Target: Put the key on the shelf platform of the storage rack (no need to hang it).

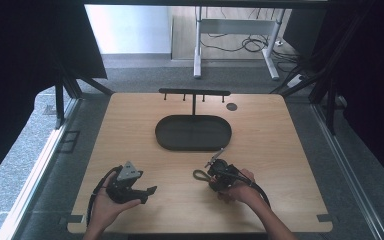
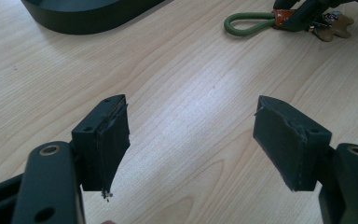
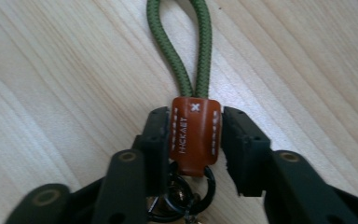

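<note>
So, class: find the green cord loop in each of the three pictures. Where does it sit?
High view: green cord loop, left of the right gripper.
Left gripper view: top right.
Right gripper view: top centre, above the brown tab.
Shared landmark: the black tray.

A lab-like recording bay: light wooden table (image 1: 280,150) between black curtains (image 1: 20,60), grey carpet floor (image 1: 140,75), trailing cables (image 1: 250,45).

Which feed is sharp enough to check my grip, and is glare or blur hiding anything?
Right gripper view: sharp on the brown leather tab and green cord loop, no glare. Left gripper view: table grain crisp, keychain softer at the top edge. High view: even light on the table, dark surroundings, detail small.
</note>
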Motion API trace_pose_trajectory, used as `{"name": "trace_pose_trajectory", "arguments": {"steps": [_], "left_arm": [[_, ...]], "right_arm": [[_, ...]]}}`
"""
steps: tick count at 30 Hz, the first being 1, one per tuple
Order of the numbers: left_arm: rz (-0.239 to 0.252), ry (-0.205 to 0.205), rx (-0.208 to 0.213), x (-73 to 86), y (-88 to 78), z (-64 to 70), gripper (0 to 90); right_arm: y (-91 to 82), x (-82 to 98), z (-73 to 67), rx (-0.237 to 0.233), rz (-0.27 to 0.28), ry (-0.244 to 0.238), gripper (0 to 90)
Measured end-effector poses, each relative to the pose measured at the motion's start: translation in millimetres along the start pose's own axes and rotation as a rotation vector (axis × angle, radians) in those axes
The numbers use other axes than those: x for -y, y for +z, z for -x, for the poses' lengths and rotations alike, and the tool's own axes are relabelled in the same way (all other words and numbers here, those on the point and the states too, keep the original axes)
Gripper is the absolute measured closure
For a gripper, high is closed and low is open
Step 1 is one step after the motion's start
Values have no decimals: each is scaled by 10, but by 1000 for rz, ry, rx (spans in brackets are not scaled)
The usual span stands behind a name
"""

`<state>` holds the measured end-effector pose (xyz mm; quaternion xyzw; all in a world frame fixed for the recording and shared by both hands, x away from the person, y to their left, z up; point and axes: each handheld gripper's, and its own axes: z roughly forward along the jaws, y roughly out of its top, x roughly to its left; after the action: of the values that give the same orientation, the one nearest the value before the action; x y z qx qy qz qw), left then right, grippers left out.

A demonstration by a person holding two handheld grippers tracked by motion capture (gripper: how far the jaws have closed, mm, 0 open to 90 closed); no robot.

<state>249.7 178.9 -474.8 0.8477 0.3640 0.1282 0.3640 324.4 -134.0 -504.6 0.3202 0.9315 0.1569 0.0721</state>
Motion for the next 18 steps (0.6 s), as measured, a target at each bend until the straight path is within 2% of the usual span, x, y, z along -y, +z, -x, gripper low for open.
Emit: {"name": "trace_pose_trajectory", "arguments": {"steps": [11,18], "left_arm": [[2,3,-2,0,-2,-5,274],[-2,3,-3,-5,9,8,274]], "right_arm": [[-30,8,37,-31,-3,3,667],[-239,28,84,-24,41,8,668]]}}
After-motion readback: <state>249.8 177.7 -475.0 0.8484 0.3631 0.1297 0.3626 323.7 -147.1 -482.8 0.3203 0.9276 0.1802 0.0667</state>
